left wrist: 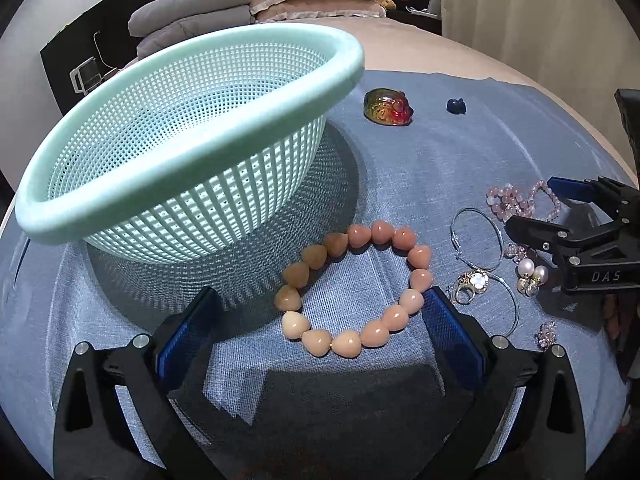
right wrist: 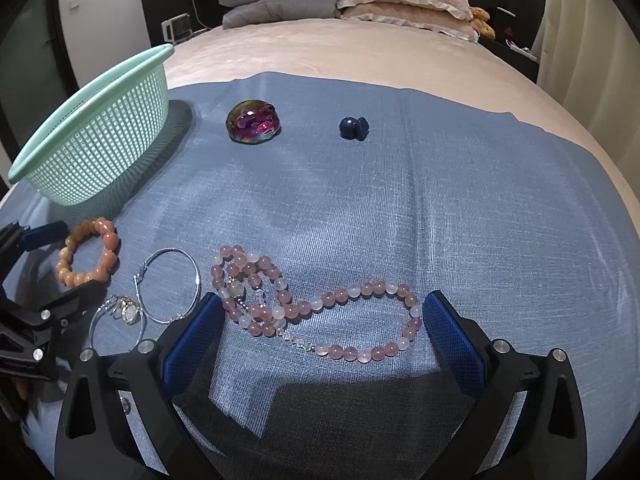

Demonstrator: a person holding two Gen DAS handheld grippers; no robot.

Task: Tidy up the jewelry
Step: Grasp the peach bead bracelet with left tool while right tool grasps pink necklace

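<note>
Left hand-held gripper fingers spread apart, straddling the peach heart-bead stretch bracelet flat on the blue cloth over the bed. Right hand-held gripper also spread, around the pink round-bead strand, holding nothing. Mint-green perforated plastic basket sits just ahead-left of the left gripper. Risks: pads closing on cloth could drag it; thin silver hoops just right of the left gripper could snag; the loose strand may slip out.
</note>
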